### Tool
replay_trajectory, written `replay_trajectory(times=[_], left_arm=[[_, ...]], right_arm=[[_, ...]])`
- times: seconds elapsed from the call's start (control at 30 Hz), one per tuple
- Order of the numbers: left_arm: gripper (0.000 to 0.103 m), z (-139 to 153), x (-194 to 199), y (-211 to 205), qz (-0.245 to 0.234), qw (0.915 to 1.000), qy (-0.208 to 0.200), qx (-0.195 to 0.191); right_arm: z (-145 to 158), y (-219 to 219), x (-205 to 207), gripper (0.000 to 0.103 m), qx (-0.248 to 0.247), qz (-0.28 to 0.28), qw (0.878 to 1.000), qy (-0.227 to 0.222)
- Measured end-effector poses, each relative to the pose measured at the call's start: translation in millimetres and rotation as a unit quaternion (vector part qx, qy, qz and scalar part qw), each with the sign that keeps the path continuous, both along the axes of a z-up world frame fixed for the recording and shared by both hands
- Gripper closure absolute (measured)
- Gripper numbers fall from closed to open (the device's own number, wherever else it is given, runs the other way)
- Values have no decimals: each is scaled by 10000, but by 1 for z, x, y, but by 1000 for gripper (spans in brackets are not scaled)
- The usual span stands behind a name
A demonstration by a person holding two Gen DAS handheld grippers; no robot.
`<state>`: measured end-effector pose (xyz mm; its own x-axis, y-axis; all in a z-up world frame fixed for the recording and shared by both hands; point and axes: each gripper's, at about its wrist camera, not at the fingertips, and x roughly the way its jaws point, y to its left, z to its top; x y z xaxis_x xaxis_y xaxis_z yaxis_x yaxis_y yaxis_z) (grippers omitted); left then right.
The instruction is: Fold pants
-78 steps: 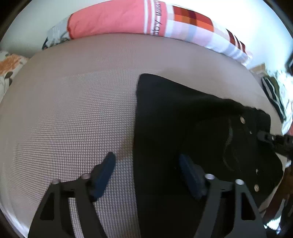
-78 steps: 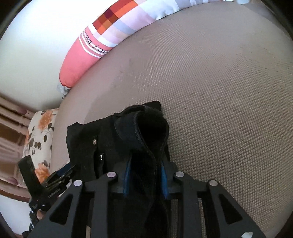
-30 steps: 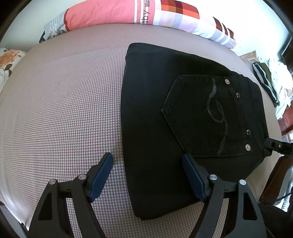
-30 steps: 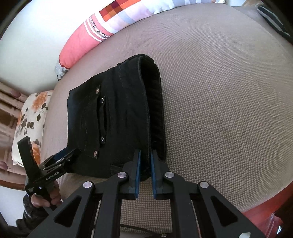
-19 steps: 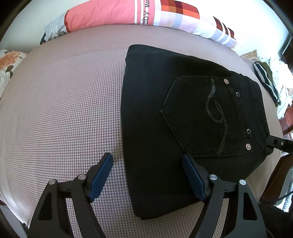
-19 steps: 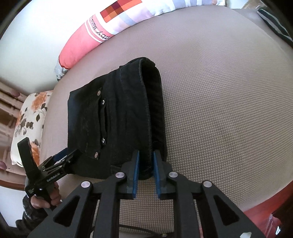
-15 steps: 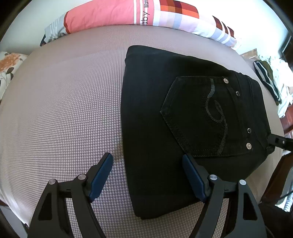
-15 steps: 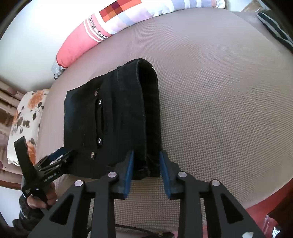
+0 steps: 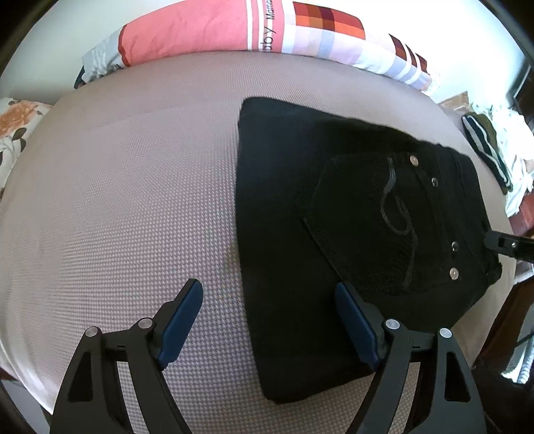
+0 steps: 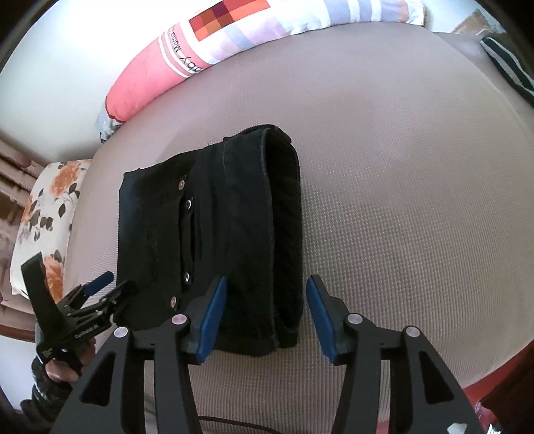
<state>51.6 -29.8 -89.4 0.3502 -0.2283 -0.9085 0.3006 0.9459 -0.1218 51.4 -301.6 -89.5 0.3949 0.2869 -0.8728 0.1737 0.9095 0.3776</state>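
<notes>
While your right gripper (image 10: 267,313) is spreading its blue pads (image 10: 213,313) apart, the near end of the folded black pants (image 10: 213,233) is lying between them, and neither pad appears to be pressing the cloth, though the left one is sitting very close to it. Your left gripper (image 9: 267,320) is hovering with its jaws standing wide and gripping nothing; one pad is hanging over the bare mattress (image 9: 133,200) and the other over the pants' near corner. Those pants are lying flat as a compact folded bundle on the beige woven mattress, back pocket (image 9: 377,227) and rivets facing up, the thick folded edge facing the right gripper. Beyond them, a long pink-and-checked pillow (image 9: 233,30) is resting along the far edge by the white wall, a floral cushion (image 10: 46,217) is sitting at the left corner, and striped clothes (image 9: 484,147) are piling up off to the right.
</notes>
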Motion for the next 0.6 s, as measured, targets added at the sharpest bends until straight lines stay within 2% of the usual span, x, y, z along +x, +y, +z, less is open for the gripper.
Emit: replay_trajectory(times=[0.3, 0.6], left_arm=[[21, 3, 18, 23, 282, 9987, 131, -399], [21, -4, 39, 29, 401, 9909, 775, -1027]], right_arm=[[-11, -2, 15, 52, -86, 238, 9997, 22], [-21, -23, 22, 51, 676, 148, 9976, 12]])
